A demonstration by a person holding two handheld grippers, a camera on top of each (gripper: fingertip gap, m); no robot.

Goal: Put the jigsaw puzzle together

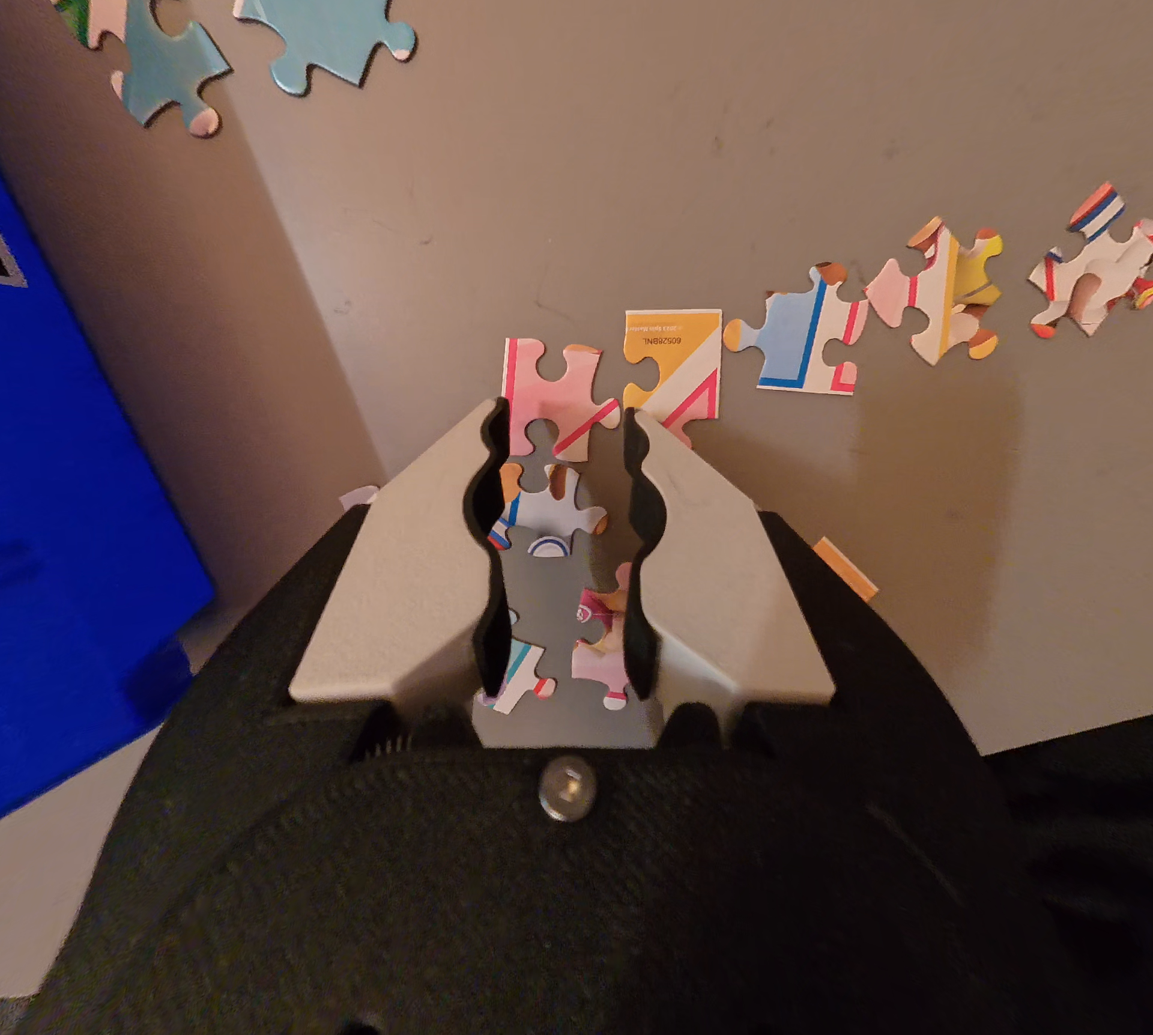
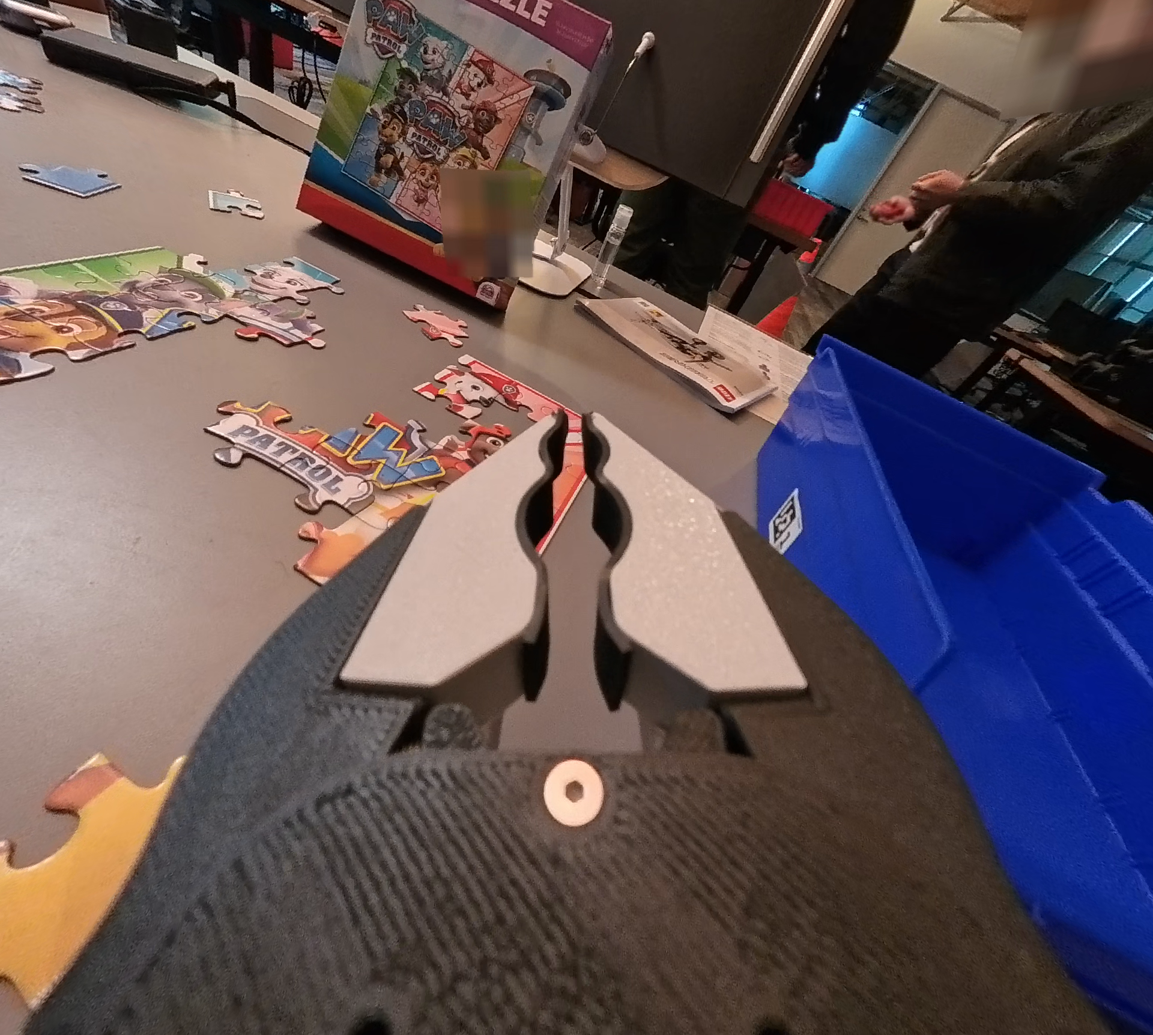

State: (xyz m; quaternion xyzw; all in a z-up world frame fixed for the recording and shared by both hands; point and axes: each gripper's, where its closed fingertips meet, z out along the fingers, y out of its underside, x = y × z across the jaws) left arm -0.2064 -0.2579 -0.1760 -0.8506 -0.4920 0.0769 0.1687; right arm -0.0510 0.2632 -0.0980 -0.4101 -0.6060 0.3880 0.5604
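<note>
Grey tabletop [image 1: 624,131]: left tongs [image 1: 564,412] straddle pink piece [image 1: 549,393].

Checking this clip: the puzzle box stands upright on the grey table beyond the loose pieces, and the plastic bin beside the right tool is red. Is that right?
One detail is off. The bin beside the right tool is blue, not red, as the right wrist view shows. The rest holds: the puzzle box stands upright on the grey table beyond the loose pieces.
</note>
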